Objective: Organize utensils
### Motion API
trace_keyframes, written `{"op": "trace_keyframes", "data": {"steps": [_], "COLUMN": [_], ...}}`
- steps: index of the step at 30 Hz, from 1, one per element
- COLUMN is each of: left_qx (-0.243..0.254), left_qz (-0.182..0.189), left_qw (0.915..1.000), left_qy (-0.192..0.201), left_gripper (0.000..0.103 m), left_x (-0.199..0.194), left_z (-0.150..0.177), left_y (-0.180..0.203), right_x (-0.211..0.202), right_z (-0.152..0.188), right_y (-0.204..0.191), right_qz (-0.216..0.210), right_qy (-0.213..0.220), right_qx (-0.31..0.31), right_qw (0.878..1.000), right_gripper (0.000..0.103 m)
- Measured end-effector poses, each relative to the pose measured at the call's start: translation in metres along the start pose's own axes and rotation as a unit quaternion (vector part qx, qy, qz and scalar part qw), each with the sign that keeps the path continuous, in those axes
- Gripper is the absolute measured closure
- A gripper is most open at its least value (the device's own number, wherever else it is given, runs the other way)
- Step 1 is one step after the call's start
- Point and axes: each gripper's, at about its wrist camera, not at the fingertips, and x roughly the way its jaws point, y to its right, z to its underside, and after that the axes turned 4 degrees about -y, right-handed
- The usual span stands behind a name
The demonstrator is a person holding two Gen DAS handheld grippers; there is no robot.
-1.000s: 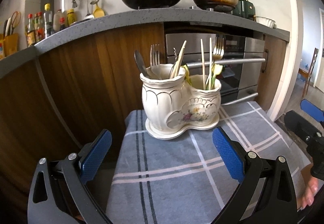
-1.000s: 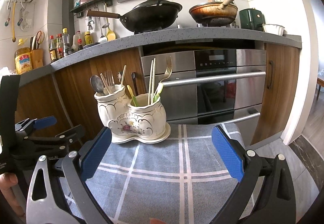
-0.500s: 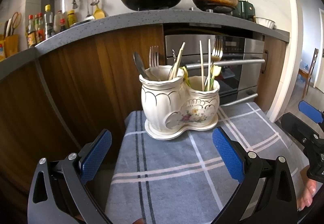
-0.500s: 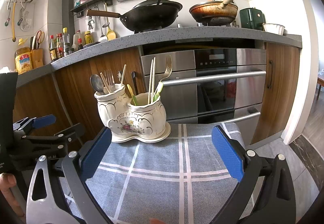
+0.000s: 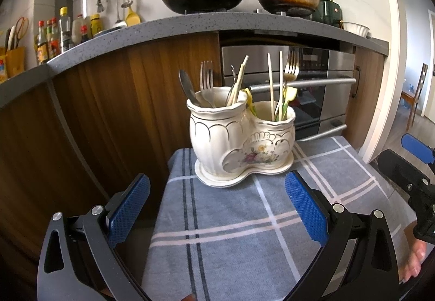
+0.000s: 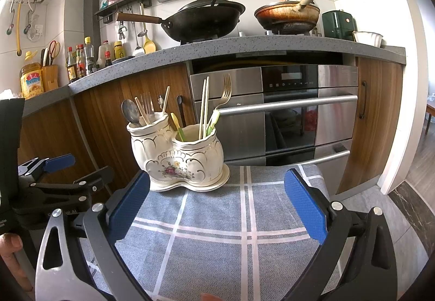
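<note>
My left gripper and right gripper are both wide apart and hold nothing. The utensil holder stands upright on the checked cloth.

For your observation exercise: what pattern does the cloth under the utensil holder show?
Grey cloth with a white-and-dark line check, clearest in the right wrist view.

A home kitchen: beyond the fingers, a black wok and frying pan sit on a stone counter, above a built-in oven, with sauce bottles at left.
</note>
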Motion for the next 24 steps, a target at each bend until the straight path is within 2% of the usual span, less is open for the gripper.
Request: {"op": "trace_keyframes", "data": {"steps": [16,21,24], "left_qx": [0.0,0.003,0.004], "left_qz": [0.002,0.017,0.002], "left_qw": [1.0,0.9998,1.0], "left_qy": [-0.004,0.004,0.009], "left_gripper": [0.004,0.004,0.004], "left_x": [0.0021,0.0015,0.0007], "left_z": [0.001,0.0017,0.0005], "left_y": [0.0001,0.0005,0.0007], "right_x": [0.0003,0.0003,0.0002], "right_z": [-0.0001,-0.0002,-0.0002], "right_y": [0.0,-0.0002,-0.0001], "right_qz": [0.0,0.001,-0.001], "right_qy": [-0.001,-0.001,-0.003], "right_qx": [0.0,0.0,0.0], "right_qw": [1.0,1.0,1.0], "right_gripper": [0.006,0.006,0.006]}}
